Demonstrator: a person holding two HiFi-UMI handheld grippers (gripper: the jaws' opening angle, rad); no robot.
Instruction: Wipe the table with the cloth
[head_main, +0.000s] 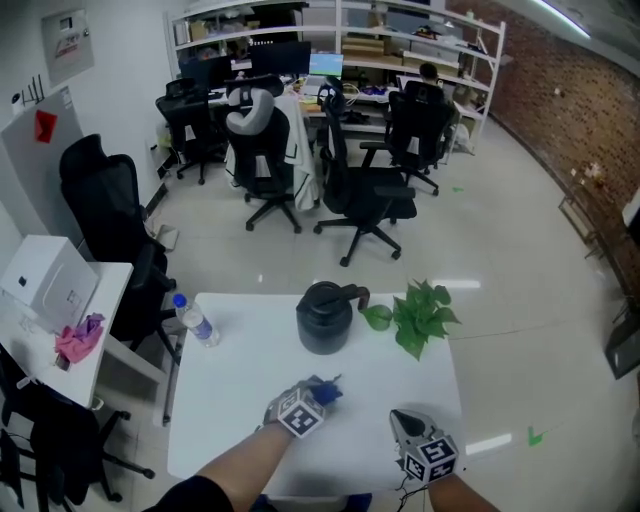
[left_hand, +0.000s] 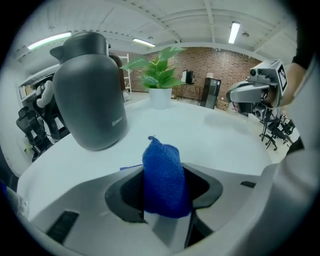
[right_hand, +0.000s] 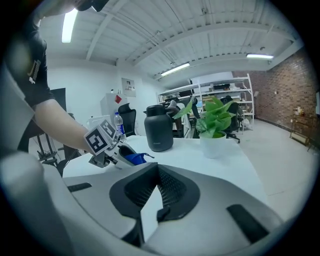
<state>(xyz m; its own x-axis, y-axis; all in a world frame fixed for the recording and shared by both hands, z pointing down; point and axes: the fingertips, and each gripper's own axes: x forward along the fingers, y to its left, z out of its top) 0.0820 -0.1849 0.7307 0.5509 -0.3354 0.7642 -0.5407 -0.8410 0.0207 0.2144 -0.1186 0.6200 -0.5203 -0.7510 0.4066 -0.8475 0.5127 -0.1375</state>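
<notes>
A bunched blue cloth stands up between the jaws of my left gripper, which is shut on it. In the head view that gripper hovers over the near middle of the white table, and the cloth pokes out toward the black jug. My right gripper is above the table's near right part, its jaws closed together with nothing between them. Seen from the right gripper view, the left gripper and the cloth lie ahead to the left; my right gripper holds nothing.
A black jug and a potted green plant stand at the table's far side. A water bottle is at the far left corner. Office chairs and a side desk with a pink rag surround the table.
</notes>
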